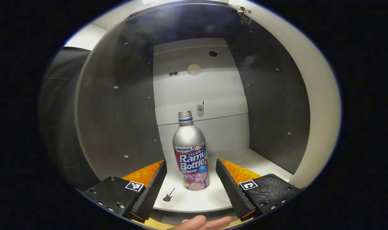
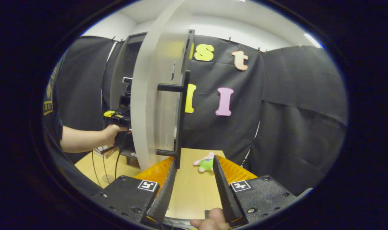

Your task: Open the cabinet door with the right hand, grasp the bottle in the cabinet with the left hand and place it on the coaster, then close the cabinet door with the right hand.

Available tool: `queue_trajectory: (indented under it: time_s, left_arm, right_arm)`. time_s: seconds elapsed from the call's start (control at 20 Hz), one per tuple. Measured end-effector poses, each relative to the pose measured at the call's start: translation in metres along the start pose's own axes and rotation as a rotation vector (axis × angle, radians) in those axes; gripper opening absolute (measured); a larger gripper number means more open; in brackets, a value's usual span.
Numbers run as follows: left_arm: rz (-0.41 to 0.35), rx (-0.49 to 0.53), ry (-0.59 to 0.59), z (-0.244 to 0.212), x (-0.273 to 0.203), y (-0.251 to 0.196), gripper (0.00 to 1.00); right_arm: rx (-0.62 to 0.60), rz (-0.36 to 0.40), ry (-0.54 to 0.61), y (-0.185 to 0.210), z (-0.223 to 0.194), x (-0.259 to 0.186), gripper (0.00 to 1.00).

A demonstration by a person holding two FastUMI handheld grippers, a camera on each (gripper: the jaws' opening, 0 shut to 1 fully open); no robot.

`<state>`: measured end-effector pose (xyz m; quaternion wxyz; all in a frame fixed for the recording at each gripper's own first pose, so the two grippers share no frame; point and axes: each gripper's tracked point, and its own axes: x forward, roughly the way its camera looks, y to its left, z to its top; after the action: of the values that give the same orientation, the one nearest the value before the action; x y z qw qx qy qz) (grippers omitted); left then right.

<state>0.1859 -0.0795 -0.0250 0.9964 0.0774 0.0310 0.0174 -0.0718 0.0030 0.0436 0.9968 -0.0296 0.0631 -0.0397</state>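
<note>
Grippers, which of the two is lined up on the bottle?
The left gripper: the upright bottle in the cabinet stands centred between its open fingers, untouched. The right gripper points past the open door's handle instead.

The right gripper (image 2: pixel 191 174) hangs with its jaws apart, just beside the bar handle (image 2: pixel 180 119) of the opened cabinet door (image 2: pixel 152 105). Far left, a hand (image 2: pixel 112 133) grips the left gripper (image 2: pixel 117 118). A small plush toy (image 2: pixel 205 162) lies on the table (image 2: pixel 190 191) ahead.
</note>
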Motion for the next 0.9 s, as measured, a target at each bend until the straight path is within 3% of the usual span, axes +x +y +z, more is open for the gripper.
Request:
queue_trajectory:
  time_s: [0.4, 0.45, 0.5, 0.55, 0.6, 0.75, 0.8, 0.85, 0.9]
  left_arm:
    - [0.026, -0.049, 0.096, -0.016, 0.033, 0.002, 0.93]
    - [0.026, -0.049, 0.100, -0.017, 0.035, 0.000, 0.93]
    - [0.021, -0.051, 0.110, -0.016, 0.032, 0.000, 0.87]
    - [0.016, -0.055, 0.127, -0.017, 0.030, -0.001, 0.93]
    - [0.024, -0.053, 0.127, -0.011, 0.031, 0.004, 0.93]
    - [0.055, -0.059, 0.116, -0.003, 0.028, 0.012, 0.79]
    - [0.050, -0.074, 0.116, -0.002, 0.026, 0.011, 0.89]
    - [0.049, -0.086, 0.115, 0.001, 0.023, 0.013, 0.77]
    - [0.051, -0.098, 0.116, 0.002, 0.020, 0.014, 0.76]
  right_arm:
    - [-0.028, 0.022, -0.077, -0.021, 0.019, -0.015, 0.77]
    - [-0.032, 0.023, -0.087, -0.019, 0.022, -0.012, 0.88]
    - [-0.039, 0.021, -0.085, -0.018, 0.022, -0.010, 0.93]
    - [-0.048, 0.020, -0.084, -0.020, 0.019, -0.010, 0.95]
    - [-0.059, 0.021, -0.084, -0.019, 0.019, -0.011, 0.95]
    - [-0.067, 0.033, -0.078, -0.020, 0.020, -0.012, 0.95]
    - [-0.060, 0.042, -0.075, -0.021, 0.020, -0.011, 0.95]
    - [-0.052, 0.054, -0.070, -0.021, 0.020, -0.010, 0.96]
    - [-0.043, 0.067, -0.060, -0.020, 0.020, -0.009, 0.96]
